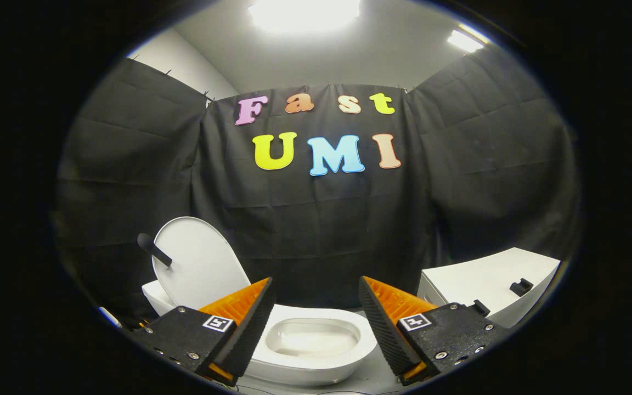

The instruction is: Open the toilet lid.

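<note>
A small white toilet stands just ahead of my fingers, its open bowl (313, 337) showing in the gap between them. Its white lid (198, 263) stands raised, upright and leaning back to the left, behind my left finger. A short black handle knob (152, 248) sticks out from the lid's left edge. My gripper (316, 307) is open, its two fingers spread wide on either side of the bowl, with nothing between them and touching nothing.
A white box-shaped unit (486, 282) with a small black handle (520, 287) stands to the right, beyond my right finger. Black cloth walls close the booth behind and on both sides. The toilet rests on a light grey surface (371, 378).
</note>
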